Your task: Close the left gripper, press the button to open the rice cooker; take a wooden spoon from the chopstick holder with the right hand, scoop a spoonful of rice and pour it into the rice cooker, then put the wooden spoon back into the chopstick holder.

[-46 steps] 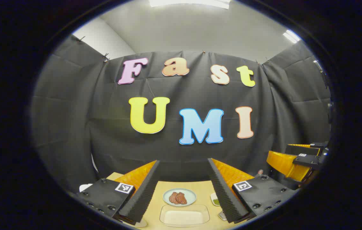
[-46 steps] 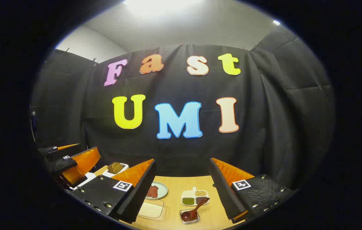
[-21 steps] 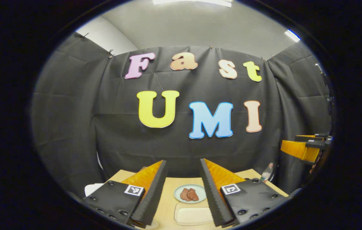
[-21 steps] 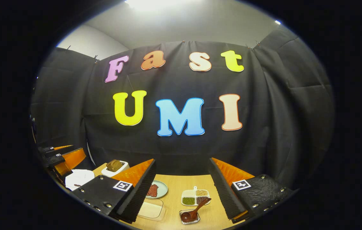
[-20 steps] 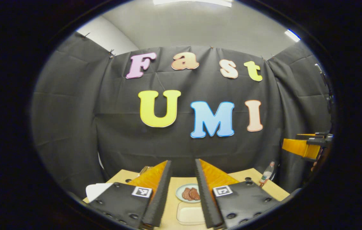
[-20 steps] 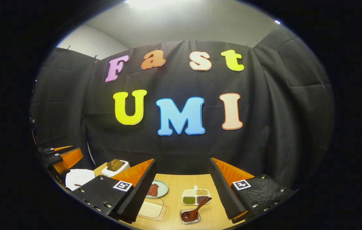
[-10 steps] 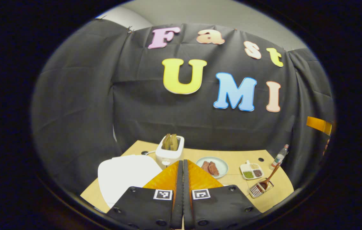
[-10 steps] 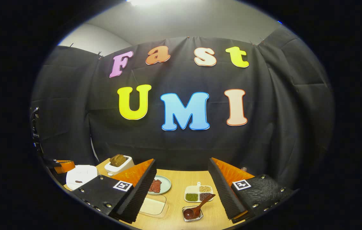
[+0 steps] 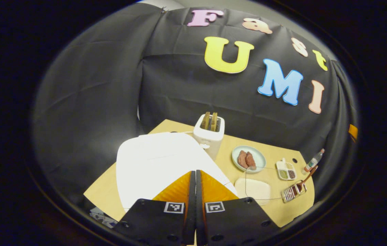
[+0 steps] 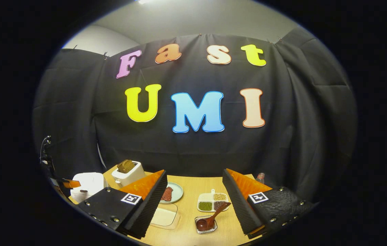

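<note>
The white rice cooker stands with its lid down at the table's left. My left gripper is shut with nothing between its fingers, and its tips hang over the cooker's near right edge. In the right gripper view the cooker sits far left with the left gripper beside it. A wooden spoon leans in a small clear holder between the fingers of my right gripper, which is open and well above the table. A clear tray of rice lies mid-table.
A white toaster with bread stands behind the cooker. A plate of meat, a divided dish of beans and a small bottle sit farther right. The spoon holder is near the table's right edge.
My left gripper went from open to shut, then swung down and left until the rice cooker came in under its tips. The right gripper stayed open and barely shifted.
</note>
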A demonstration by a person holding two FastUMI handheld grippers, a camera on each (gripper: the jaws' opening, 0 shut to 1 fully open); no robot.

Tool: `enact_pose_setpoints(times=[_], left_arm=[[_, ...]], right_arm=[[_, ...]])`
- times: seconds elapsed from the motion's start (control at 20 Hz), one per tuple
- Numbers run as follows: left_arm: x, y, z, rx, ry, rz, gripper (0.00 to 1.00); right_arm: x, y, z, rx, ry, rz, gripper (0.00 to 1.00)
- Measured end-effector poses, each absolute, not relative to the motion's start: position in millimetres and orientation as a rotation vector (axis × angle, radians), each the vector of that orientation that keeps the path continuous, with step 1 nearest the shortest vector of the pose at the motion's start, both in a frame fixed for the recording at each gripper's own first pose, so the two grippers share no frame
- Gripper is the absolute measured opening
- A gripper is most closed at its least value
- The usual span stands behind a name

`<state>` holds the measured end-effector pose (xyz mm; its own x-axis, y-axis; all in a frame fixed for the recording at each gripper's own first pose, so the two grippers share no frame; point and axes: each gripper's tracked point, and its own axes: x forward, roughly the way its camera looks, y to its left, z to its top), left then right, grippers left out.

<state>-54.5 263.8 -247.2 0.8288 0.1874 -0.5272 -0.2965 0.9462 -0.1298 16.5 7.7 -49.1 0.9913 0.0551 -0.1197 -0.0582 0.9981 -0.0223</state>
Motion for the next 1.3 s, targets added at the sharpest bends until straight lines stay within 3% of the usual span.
enact_pose_setpoints(times=[0.35, 0.55, 0.7, 0.75, 1.0, 1.3], left_arm=[[-60, 274, -296, -0.215, 0.693, 0.285, 0.08], [-56, 274, -284, -0.147, 0.653, 0.295, 0.09], [-41, 284, -224, -0.091, 0.466, 0.352, 0.09], [-37, 281, -202, -0.103, 0.405, 0.356, 0.13], [-36, 266, -95, -0.119, 0.132, 0.361, 0.94], [-36, 210, -36, -0.023, -0.011, 0.261, 0.97]], right_arm=[[18, -5, -53, -0.031, 0.133, 0.037, 0.98], [17, -7, -55, -0.02, 0.138, 0.036, 0.98], [16, -10, -54, -0.034, 0.132, 0.032, 0.99], [16, -10, -54, -0.028, 0.132, 0.035, 0.98], [13, -12, -51, -0.023, 0.116, 0.041, 0.98], [15, -20, -53, -0.014, 0.105, 0.029, 0.99]])
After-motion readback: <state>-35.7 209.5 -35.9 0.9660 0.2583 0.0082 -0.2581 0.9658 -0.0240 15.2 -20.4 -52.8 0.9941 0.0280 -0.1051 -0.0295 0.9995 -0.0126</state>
